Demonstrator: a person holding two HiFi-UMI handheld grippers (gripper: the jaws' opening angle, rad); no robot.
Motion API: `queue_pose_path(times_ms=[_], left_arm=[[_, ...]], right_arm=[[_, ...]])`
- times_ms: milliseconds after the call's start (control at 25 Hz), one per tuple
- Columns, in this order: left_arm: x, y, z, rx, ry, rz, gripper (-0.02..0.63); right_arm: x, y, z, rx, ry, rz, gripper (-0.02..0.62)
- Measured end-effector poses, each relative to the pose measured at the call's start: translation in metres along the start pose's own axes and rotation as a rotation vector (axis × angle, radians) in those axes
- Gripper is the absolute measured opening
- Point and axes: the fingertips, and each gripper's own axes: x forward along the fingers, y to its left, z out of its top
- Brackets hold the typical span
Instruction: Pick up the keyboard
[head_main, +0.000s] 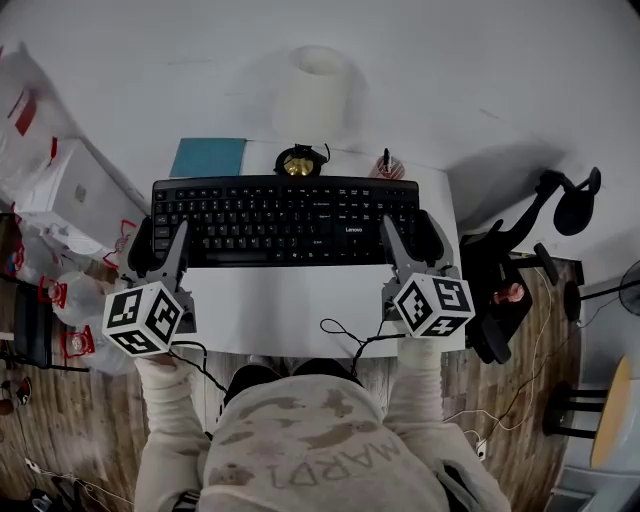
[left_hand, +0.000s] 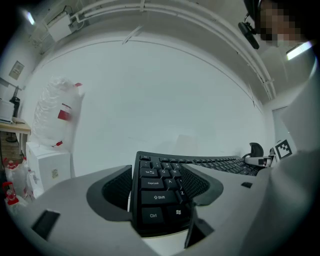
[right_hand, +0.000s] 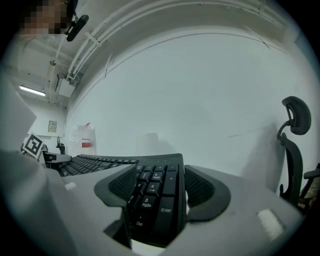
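Observation:
The black keyboard (head_main: 285, 220) hangs level above the white table (head_main: 300, 310), carried at both ends. My left gripper (head_main: 160, 245) is shut on its left end, one finger along the front edge and one along the back. My right gripper (head_main: 412, 240) is shut on the right end in the same way. In the left gripper view the Ctrl and Shift end of the keyboard (left_hand: 160, 195) fills the space between the dark pads (left_hand: 117, 187). In the right gripper view the numpad end (right_hand: 155, 200) sits between the pads (right_hand: 202, 187).
Behind the keyboard on the table lie a teal notebook (head_main: 208, 157), a small round black and gold object (head_main: 298, 162) and a small red item (head_main: 385, 165). A white cylinder (head_main: 315, 90) stands beyond. A black office chair (head_main: 520, 270) is at the right, plastic bags (head_main: 40, 130) at the left. Cables (head_main: 345, 335) hang at the table's front.

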Motion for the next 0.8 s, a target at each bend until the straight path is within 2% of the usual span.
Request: queue_pose_path(times_ms=[320, 800], left_arm=[[-0.004, -0.025, 0.022, 0.020, -0.058, -0.023, 0.309], [-0.015, -0.035, 0.051, 0.037, -0.127, -0.067, 0.305]], right_arm=[[-0.021, -0.013, 0.024, -0.005, -0.064, -0.023, 0.311], [-0.048, -0.006, 0.052, -0.015, -0.143, -0.060, 0.311]])
